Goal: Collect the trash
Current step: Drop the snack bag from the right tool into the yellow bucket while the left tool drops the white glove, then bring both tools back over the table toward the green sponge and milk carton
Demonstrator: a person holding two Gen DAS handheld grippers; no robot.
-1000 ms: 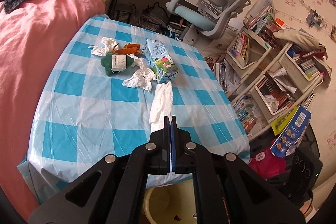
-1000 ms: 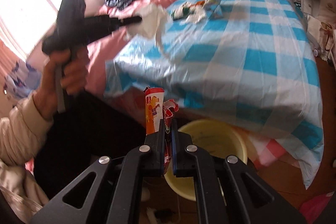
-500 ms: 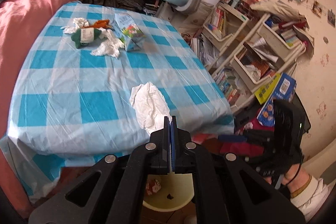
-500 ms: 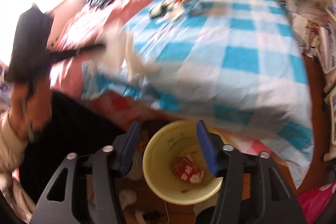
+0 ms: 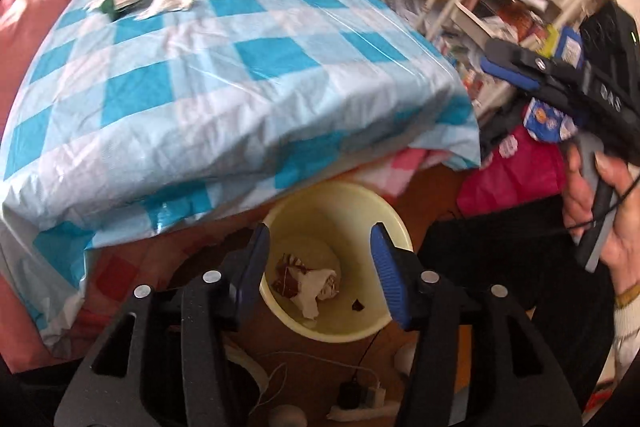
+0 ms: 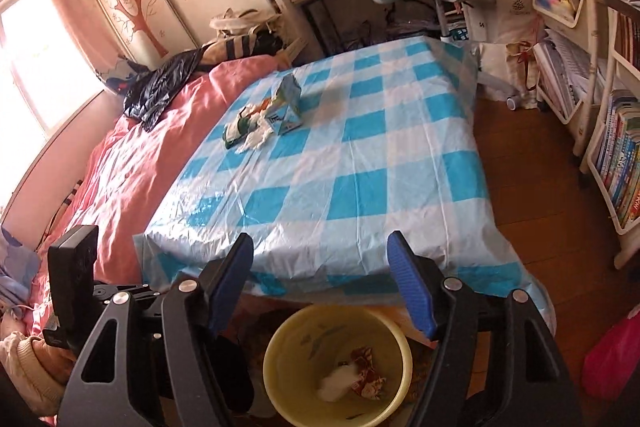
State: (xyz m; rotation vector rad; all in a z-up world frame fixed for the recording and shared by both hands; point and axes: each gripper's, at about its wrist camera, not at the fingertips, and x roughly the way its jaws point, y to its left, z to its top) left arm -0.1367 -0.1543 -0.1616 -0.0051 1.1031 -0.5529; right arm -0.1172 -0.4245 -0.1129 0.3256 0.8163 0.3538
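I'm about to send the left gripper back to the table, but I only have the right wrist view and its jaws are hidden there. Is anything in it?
Observer: No. The left gripper has just been opening its jaws and nothing is between them. The white tissue lies in the yellow bin.
Operator: Is it lined up with the bin?
Observer: Yes, the left wrist view looks down into the bin, which shows between the gripper's two fingers.
Operator: Anything in the bin I can't make out?
Observer: Beside the tissue and the red-brown wrapper, a small dark scrap lies on the bin's bottom.
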